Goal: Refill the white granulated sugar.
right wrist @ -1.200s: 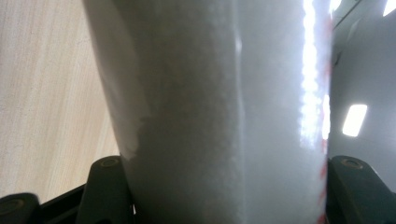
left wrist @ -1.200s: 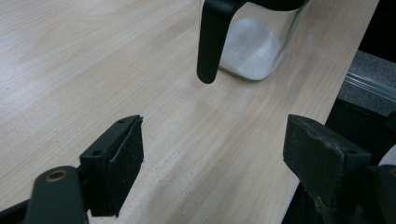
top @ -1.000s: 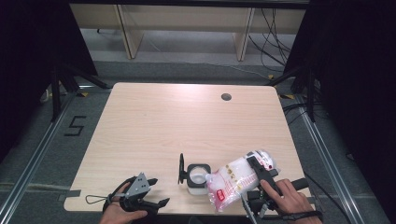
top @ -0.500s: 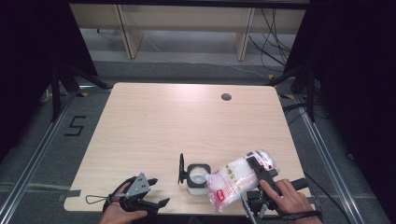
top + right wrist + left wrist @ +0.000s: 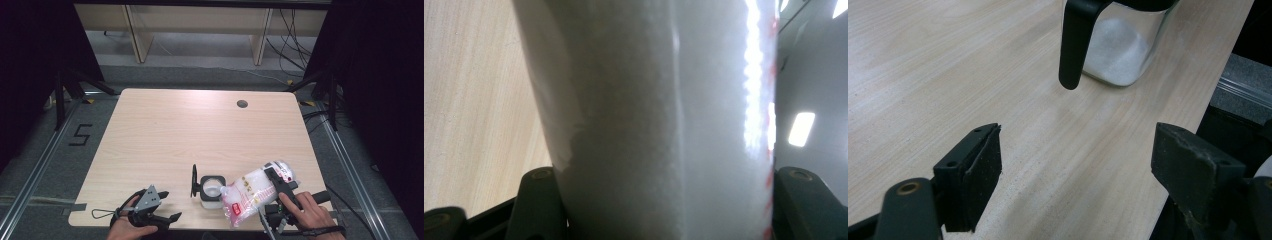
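At the counter's [image 5: 165, 130] near edge: right tool [image 5: 278, 186] clenched around a bag of white granules [image 5: 250, 192], tilted over a part-filled, open glass jar [image 5: 211, 190]; left tool [image 5: 1075, 165] released, empty.

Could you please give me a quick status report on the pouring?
Right gripper shut on bag, tilted toward jar. Left gripper open, resting on table. Jar lid up; nothing in the way.
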`<state>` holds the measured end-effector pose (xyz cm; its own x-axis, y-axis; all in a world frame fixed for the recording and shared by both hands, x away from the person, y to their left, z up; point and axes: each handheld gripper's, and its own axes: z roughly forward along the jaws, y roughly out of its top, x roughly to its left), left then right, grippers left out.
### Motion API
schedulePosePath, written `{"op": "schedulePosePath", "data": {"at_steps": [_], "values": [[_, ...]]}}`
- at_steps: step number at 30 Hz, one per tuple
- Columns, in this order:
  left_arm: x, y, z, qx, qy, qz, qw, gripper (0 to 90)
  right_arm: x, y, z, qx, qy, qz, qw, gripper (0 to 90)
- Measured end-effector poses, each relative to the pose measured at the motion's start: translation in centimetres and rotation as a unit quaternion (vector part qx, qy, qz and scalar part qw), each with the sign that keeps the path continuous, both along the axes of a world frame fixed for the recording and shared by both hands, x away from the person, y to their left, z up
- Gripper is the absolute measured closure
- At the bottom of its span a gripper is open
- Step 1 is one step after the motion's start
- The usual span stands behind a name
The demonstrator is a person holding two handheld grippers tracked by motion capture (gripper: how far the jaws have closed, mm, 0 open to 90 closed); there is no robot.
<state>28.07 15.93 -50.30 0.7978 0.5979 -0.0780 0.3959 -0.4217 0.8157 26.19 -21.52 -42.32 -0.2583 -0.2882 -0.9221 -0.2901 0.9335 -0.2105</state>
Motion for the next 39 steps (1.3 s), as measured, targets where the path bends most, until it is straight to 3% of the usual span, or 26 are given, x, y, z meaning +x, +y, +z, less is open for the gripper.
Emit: {"op": "schedulePosePath", "data": {"at_steps": [2, 4, 7, 9, 10, 12, 13, 14, 17, 20, 21, 27, 28, 29, 33, 37, 38, 39], "values": [[-0.01, -0.05, -0.01, -0.003, 0.0, -0.001, 1.0, 19.8, -0.08, -0.05, -0.34, 0.02, 0.003, -0.006, 0.9998, 42.0], [0.05, 0.02, 0.0, 0.001, -0.003, -0.005, 1.0, 19.8, -0.23, 0.04, -0.37, 0.017, 0.008, -0.015, 0.9997, 42.0], [-0.03, -0.09, -0.03, -0.008, 0.002, 0.003, 1.0, 19.8, -0.17, 0.21, -0.04, 0.004, 0.004, -0.006, 1.0, 42.0], [0.0, 0.01, 0.01, 0.0, -0.001, 0.0, 1.0, 19.8, -0.1, 0.17, -0.07, 0.006, -0.004, 0.004, 1.0, 42.0], [0.12, 0.04, 0.04, 0.003, -0.009, -0.009, 0.9999, 19.8, -0.22, 0.12, -0.25, 0.016, 0.003, -0.01, 0.9998, 42.0], [-0.02, -0.05, -0.02, -0.003, 0.001, 0.0, 1.0, 19.8, -0.15, 0.13, -0.39, 0.01, 0.005, -0.01, 0.9999, 42.1], [-0.01, 0.0, 0.01, 0.0, 0.0, 0.0, 1.0, 19.8, -0.05, 0.09, -0.43, 0.013, 0.001, -0.001, 0.9999, 42.1], [-0.01, 0.01, 0.01, -0.001, -0.001, 0.0, 1.0, 19.8, -0.15, 0.03, -0.5, 0.022, 0.008, -0.01, 0.9997, 42.1], [0.01, -0.02, -0.01, -0.001, 0.001, 0.001, 1.0, 19.8, -0.01, 0.15, -0.05, 0.003, -0.001, 0.004, 1.0, 42.1], [0.13, 0.03, 0.04, 0.003, -0.009, -0.009, 0.9999, 19.8, -0.02, 0.1, -0.14, 0.007, -0.001, 0.003, 1.0, 42.1], [0.01, -0.01, -0.01, 0.0, 0.001, 0.001, 1.0, 19.8, -0.09, -0.01, -0.48, 0.024, 0.005, -0.008, 0.9997, 42.1], [0.0, -0.02, -0.02, -0.001, 0.001, 0.0, 1.0, 19.8, -0.22, 0.21, -0.13, 0.006, 0.005, -0.01, 0.9999, 42.1], [0.0, -0.03, -0.01, -0.003, -0.001, -0.002, 1.0, 19.8, -0.2, 0.14, -0.29, 0.013, 0.001, -0.006, 0.9999, 42.1], [0.03, 0.0, 0.01, 0.0, -0.002, -0.002, 1.0, 19.8, -0.12, 0.23, -0.16, 0.0, -0.002, 0.002, 1.0, 42.1], [0.06, 0.06, 0.0, 0.006, -0.002, 0.0, 1.0, 19.8, -0.18, 0.09, -0.42, 0.014, -0.001, -0.002, 0.9999, 42.1], [0.0, -0.01, -0.01, -0.001, 0.0, 0.0, 1.0, 19.8, -0.23, 0.1, -0.36, 0.022, -0.002, -0.006, 0.9997, 42.1], [0.1, 0.11, 0.03, 0.011, -0.003, -0.001, 0.9999, 19.8, -0.33, 0.18, -0.07, 0.006, 0.007, -0.017, 0.9998, 42.1], [0.1, 0.11, 0.03, 0.011, -0.003, -0.001, 0.9999, 19.8, -0.33, 0.18, -0.07, 0.006, 0.007, -0.017, 0.9998, 42.1]]}}
